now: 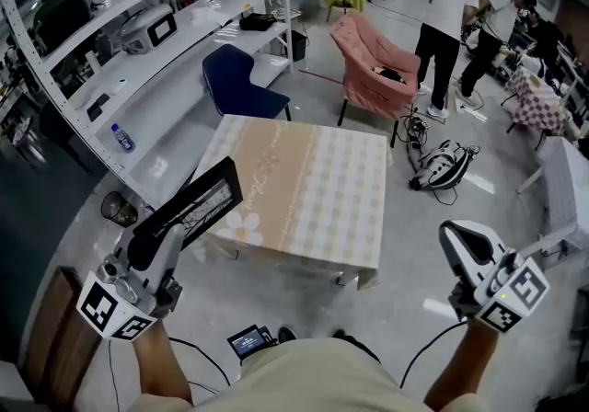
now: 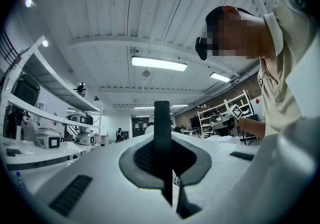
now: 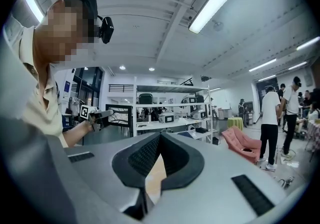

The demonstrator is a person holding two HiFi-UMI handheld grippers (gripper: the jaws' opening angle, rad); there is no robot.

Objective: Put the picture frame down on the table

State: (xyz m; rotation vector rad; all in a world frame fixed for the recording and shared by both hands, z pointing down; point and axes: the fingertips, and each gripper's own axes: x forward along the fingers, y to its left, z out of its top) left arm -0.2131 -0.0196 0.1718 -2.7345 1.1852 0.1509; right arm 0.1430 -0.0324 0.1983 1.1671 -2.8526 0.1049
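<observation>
The left gripper [image 1: 166, 235] and right gripper [image 1: 453, 237] are pale grey plastic, each with a black-and-white marker cube [image 1: 112, 310]. Black cables [image 1: 204, 352] run off both, and the shirt [image 1: 304, 378] is plain beige.

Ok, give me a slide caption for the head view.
Left claw holds the picture frame short of the cloth-covered table; right claw empty.

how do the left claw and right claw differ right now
The left claw grips the black picture frame edge-on; the right claw holds nothing. The left claw's jaws sandwich the frame; the right claw's tips meet. Both hover short of the table.
</observation>
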